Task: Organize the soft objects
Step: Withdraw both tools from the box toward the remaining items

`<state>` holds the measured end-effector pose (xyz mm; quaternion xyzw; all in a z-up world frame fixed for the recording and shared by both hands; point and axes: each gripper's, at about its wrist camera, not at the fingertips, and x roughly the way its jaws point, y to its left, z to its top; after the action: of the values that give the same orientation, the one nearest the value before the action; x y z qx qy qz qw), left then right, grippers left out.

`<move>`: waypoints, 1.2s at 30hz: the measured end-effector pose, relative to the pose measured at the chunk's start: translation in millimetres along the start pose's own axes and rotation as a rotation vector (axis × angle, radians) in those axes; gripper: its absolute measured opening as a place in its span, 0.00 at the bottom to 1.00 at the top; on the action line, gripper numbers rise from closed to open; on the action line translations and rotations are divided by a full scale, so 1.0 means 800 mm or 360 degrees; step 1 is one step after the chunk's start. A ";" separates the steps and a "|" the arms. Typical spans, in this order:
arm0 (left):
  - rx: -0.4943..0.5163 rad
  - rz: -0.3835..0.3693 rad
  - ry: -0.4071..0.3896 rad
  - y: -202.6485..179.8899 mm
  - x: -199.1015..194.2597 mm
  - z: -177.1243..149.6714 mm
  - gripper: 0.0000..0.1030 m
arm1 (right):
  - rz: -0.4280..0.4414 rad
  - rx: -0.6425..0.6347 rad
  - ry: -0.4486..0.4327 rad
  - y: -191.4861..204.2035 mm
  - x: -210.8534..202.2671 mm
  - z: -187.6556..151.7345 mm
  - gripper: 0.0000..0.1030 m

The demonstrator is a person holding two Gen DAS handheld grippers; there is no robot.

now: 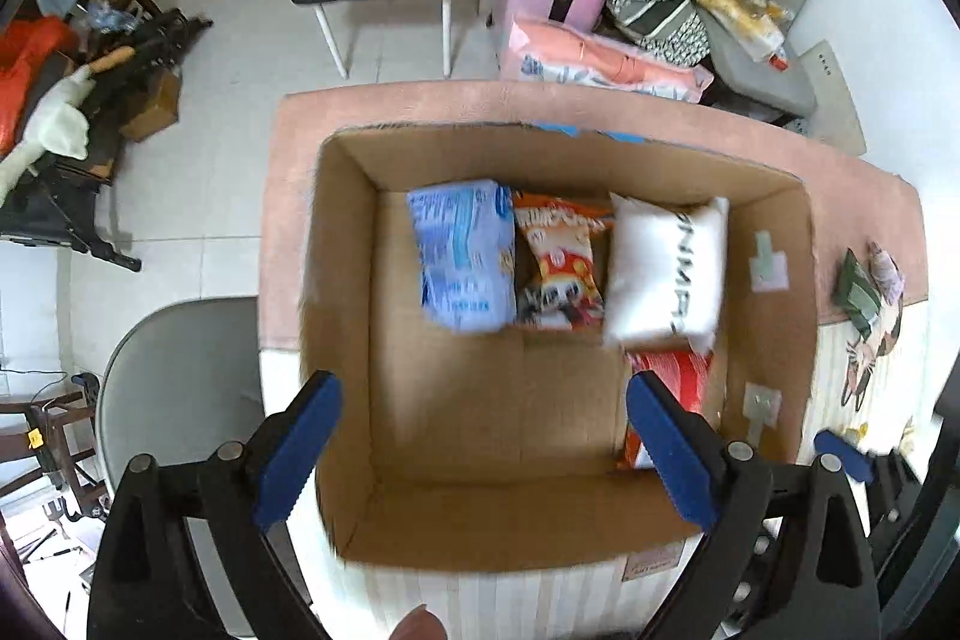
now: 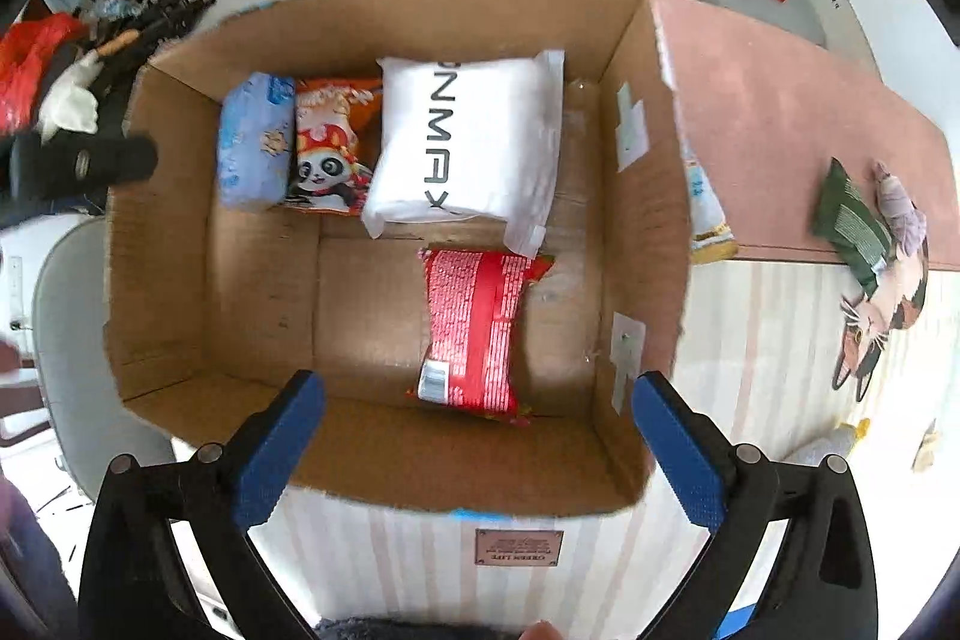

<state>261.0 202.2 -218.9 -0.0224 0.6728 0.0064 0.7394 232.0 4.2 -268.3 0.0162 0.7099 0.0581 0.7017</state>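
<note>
Lying in the cardboard box [image 2: 180,340], white pack [image 2: 474,142] lettered "NMA", panda-printed orange pack [image 2: 333,148], blue pack [image 2: 252,142], red pack [image 2: 474,328], left gripper [image 1: 480,460] and right gripper [image 2: 480,448] held spread wide above, nothing gripped.

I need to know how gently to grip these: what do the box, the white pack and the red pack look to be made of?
Box: brown corrugated cardboard, matte, with rough cut edges. White pack: probably a soft plastic wrapper, smooth, puffy, with crimped ends. Red pack: glossy printed plastic film, likely a snack bag, creased and catching light.
</note>
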 end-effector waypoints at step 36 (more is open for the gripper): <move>0.0228 0.0021 -0.0179 -0.240 -0.065 -0.078 0.94 | 0.0124 0.0401 -0.0261 -0.292 -0.104 -0.096 1.00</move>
<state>201.3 8.5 -168.3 0.0354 0.6292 -0.0357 0.7756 170.4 -241.2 -209.6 0.1363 0.6508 -0.0057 0.7469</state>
